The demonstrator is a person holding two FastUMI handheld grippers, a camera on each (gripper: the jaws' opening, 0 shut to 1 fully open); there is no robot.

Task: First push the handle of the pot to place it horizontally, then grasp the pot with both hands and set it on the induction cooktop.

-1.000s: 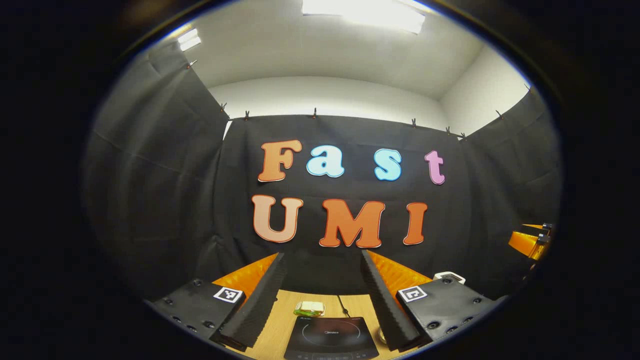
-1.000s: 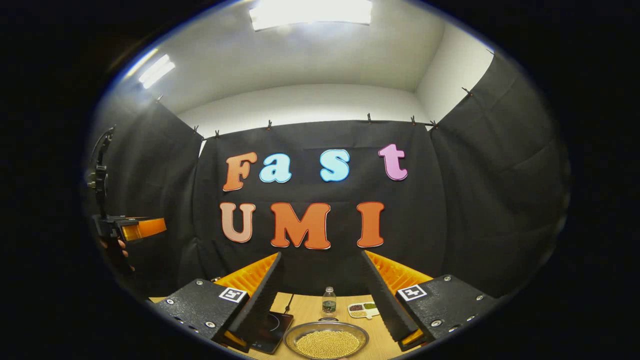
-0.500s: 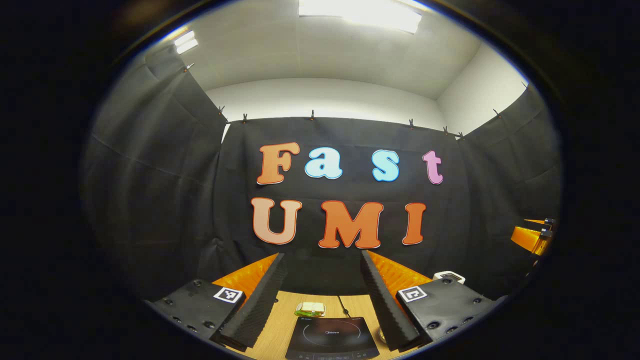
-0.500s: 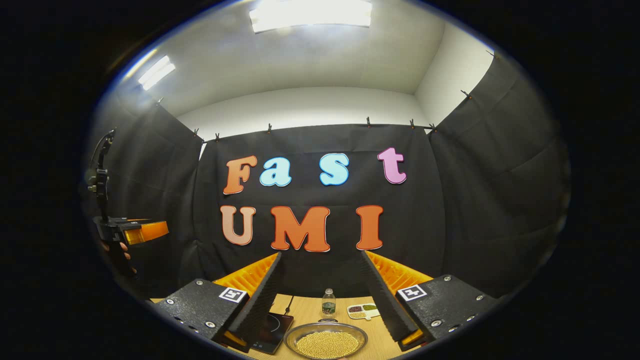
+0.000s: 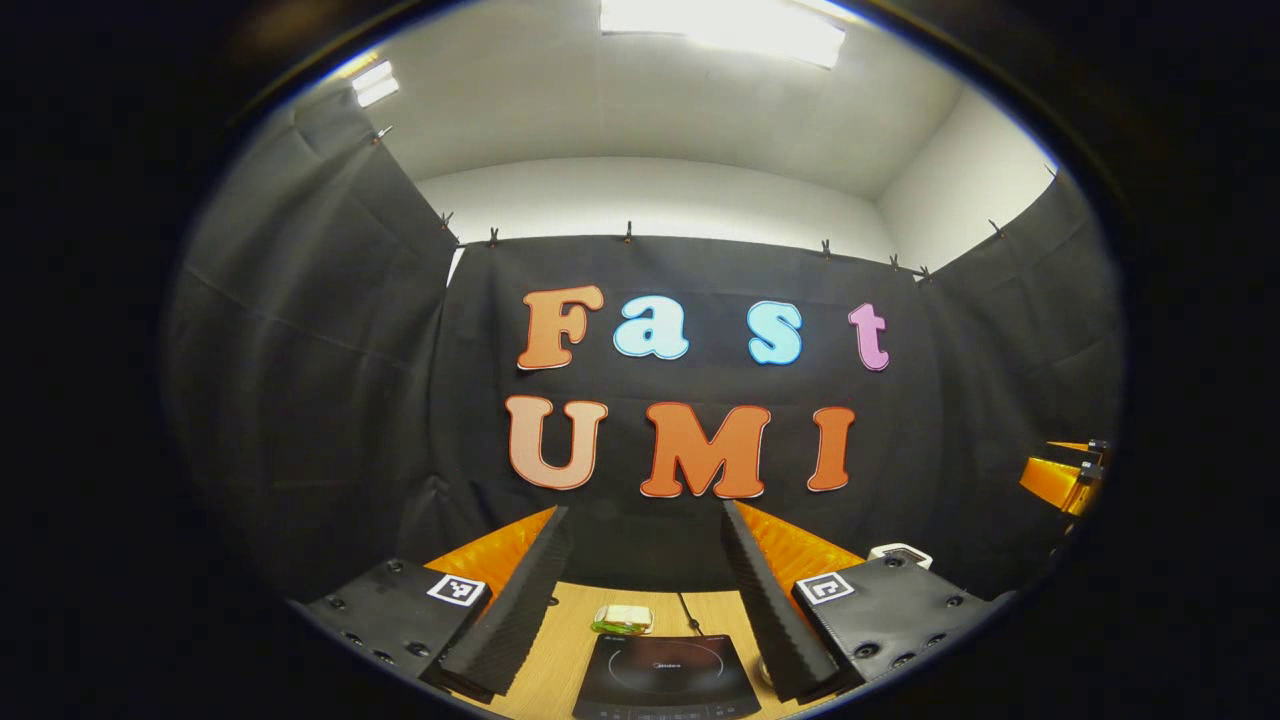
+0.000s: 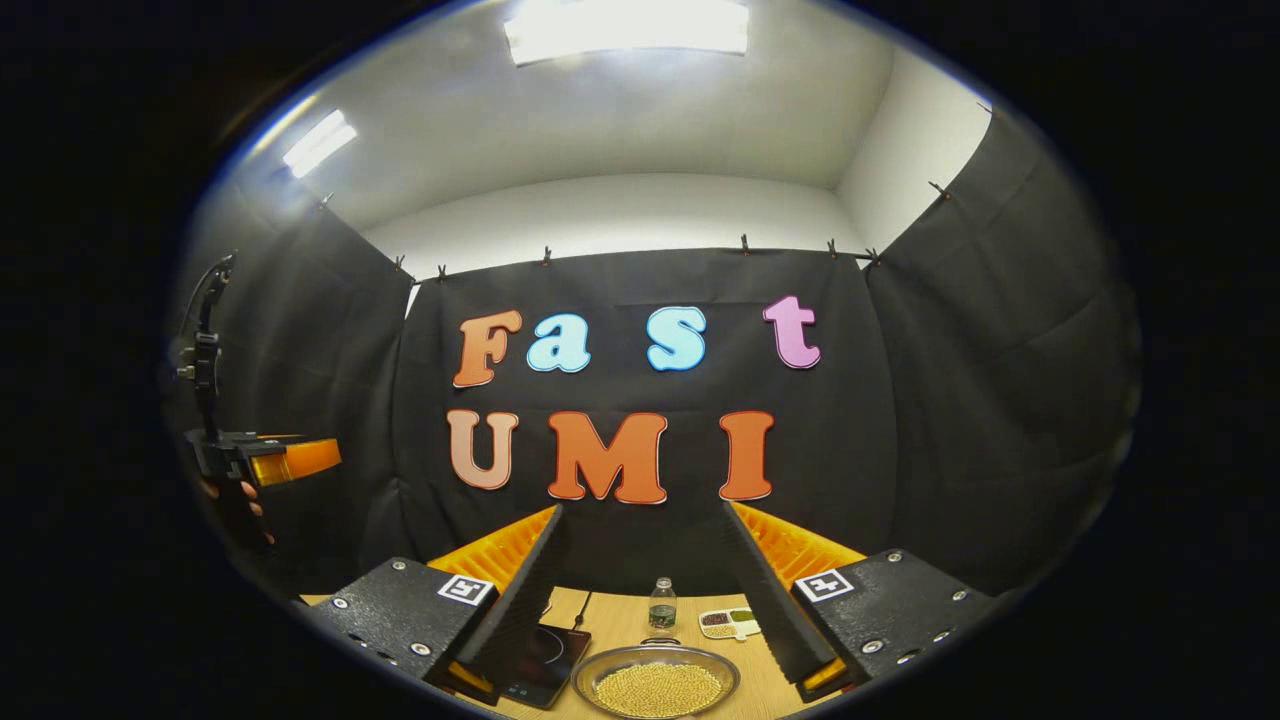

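Left claw (image 5: 640,620) and right claw (image 6: 640,625) wide open, empty | barely shifted in 1 s, hovering high | pot (image 6: 655,688) untouched, cooktop (image 5: 665,678) bare | handle push not begun

A small bottle (image 6: 661,604) and a divided snack tray (image 6: 728,622) stand on the wooden table (image 6: 620,625).

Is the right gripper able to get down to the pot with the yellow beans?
Probably yes. The right gripper is open and held above the table, with the pot straight below its fingers and nothing between them.
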